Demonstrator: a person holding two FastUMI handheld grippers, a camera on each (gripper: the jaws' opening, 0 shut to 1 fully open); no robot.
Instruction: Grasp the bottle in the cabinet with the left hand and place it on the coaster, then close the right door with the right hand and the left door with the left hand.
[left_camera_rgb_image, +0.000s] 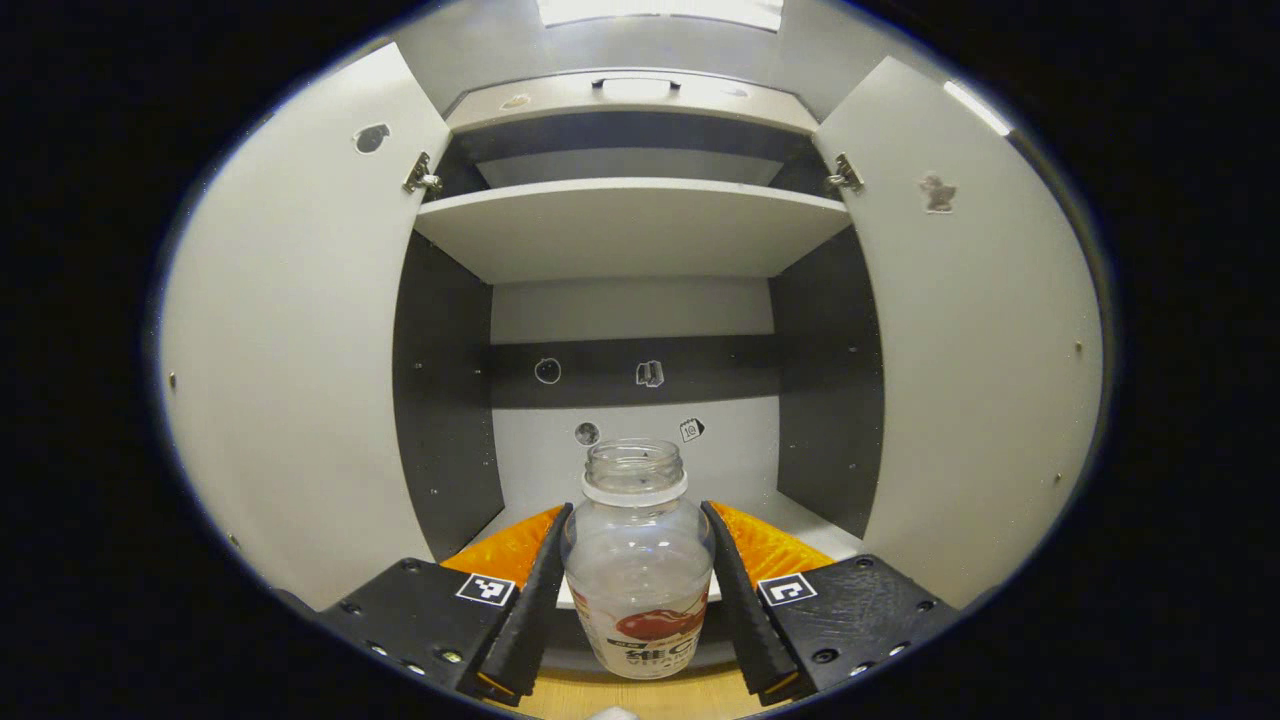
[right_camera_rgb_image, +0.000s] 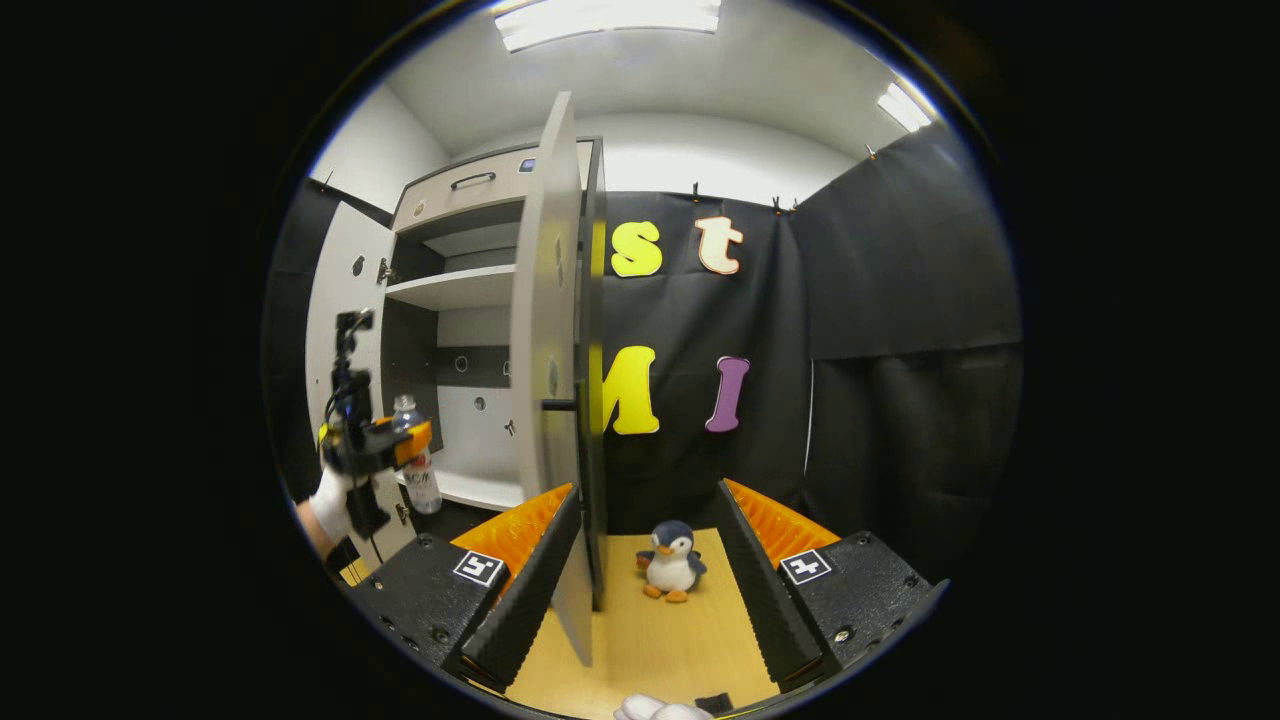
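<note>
L gripper (left_camera_rgb_image: 637, 575) is at the cabinet (left_camera_rgb_image: 630, 225) mouth, fingers (left_camera_rgb_image: 525, 600) either side of the bottle (left_camera_rgb_image: 638, 560), black pads tight against its clear body w/ no gap seen, so it's clamped on the bottle. Bottle is upright, cap off, clear w/ a red label low down. It sits at the front edge of the cabinet's bottom shelf (left_camera_rgb_image: 800, 515), centred btwn the side walls; whether its base is touching the shelf or lifted can't be told, since the fingers and lip hide it. Upper shelf (left_camera_rgb_image: 630, 225) above. Small stickers on the back wall behind the bottle.

Both doors are swung wide: L door (left_camera_rgb_image: 290, 330) on the left of the left gripper view, R door (left_camera_rgb_image: 975, 330) on the right, hinges at the top corners.

In the right gripper view the R gripper (right_camera_rgb_image: 645, 575) has fingers (right_camera_rgb_image: 520, 585) spread wide, nothing btwn the pads, released. R door (right_camera_rgb_image: 555, 360) is seen edge-on just ahead, its lower edge coming down btwn the fingers close to the left one; contact can't be told. A dark knob sticks out of the door's right face. A toy penguin (right_camera_rgb_image: 671, 560) stands on the wooden bench (right_camera_rgb_image: 650, 630) beyond the fingers, near the back edge by the black cloth.

Far left in that view, a white-gloved hand (right_camera_rgb_image: 330, 505) holds the L gripper (right_camera_rgb_image: 405, 440) up at the cabinet (right_camera_rgb_image: 450, 290), bottle (right_camera_rgb_image: 415, 455) in its fingers at the bottom shelf's front edge.
</note>
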